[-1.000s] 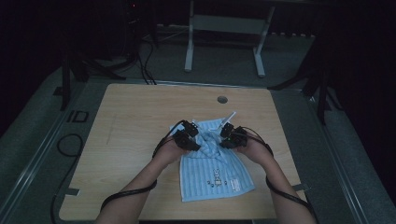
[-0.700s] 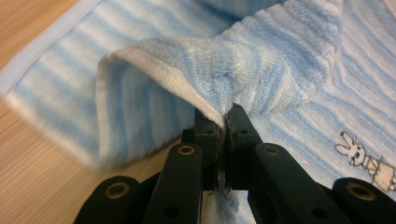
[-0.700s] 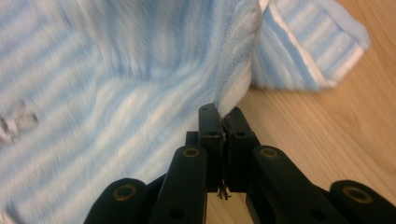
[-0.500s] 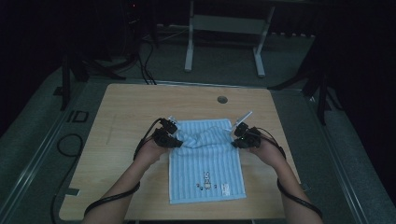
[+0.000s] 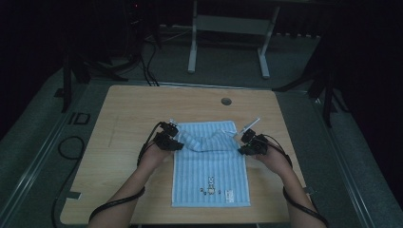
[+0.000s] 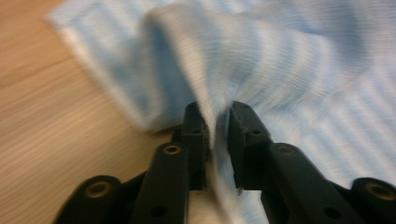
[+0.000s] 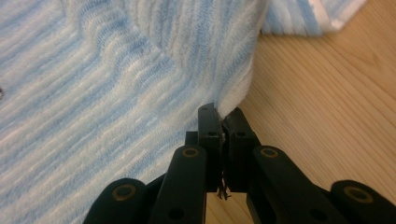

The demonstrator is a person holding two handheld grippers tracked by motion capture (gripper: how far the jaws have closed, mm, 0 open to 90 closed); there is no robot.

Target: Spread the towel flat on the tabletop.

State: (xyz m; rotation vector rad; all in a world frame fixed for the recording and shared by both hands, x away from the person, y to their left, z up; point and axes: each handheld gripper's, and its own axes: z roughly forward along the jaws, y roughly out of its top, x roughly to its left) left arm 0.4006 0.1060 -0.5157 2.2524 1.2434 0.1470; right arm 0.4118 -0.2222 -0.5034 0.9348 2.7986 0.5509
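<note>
Soft, light, limp blue-and-white striped terry towel (image 5: 211, 166) spread flat on the pale wooden table (image 5: 123, 114), far edge sagging in a fold between the grips. Left gripper (image 6: 215, 122) just eased slightly but pinching the left edge; right gripper (image 7: 223, 120) clamped on the right edge. Best held at edges or corners, since anything unsupported droops.

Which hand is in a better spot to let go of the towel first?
Probably the left gripper: its fingers have just been opening, with a gap around the towel fold. The right gripper pinches the towel edge tightly, so it would anchor that side.
</note>
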